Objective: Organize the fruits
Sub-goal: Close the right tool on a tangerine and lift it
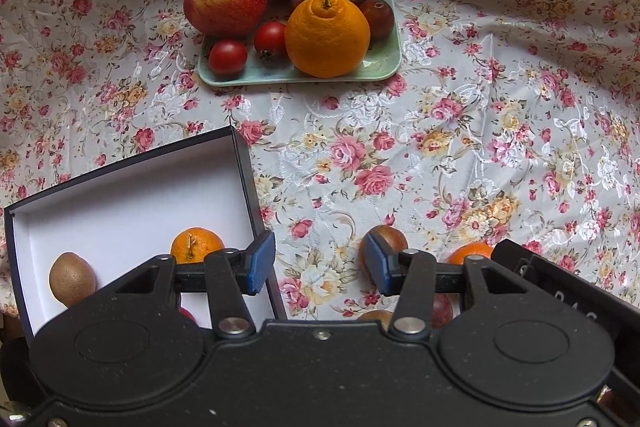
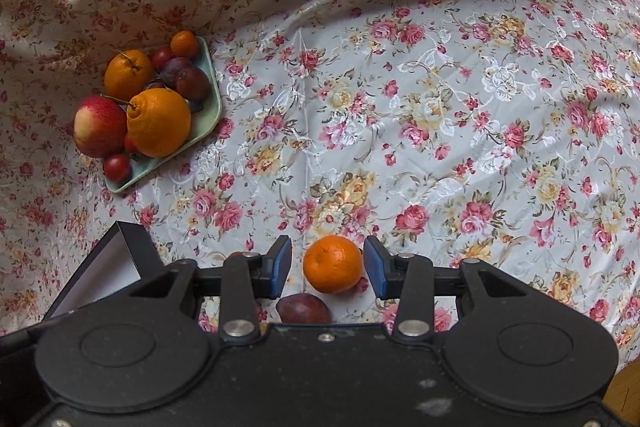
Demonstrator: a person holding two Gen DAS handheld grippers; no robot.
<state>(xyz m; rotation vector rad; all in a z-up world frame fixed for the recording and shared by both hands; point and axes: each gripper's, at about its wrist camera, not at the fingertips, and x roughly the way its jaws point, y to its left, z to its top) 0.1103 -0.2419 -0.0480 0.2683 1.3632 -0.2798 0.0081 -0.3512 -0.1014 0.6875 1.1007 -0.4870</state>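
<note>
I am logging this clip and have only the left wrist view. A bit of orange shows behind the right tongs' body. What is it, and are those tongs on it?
Observer: It is a small mandarin lying on the floral cloth, between the fingers of the right tongs. The jaws are open, with a gap on the left side.
Operator: Anything else near it?
Observer: A dark plum lies on the cloth just in front of the tongs' body, nearer than the mandarin.
Operator: Does the box show from there?
Observer: Only a corner of the dark box, at lower left; its contents are hidden in that view.
</note>
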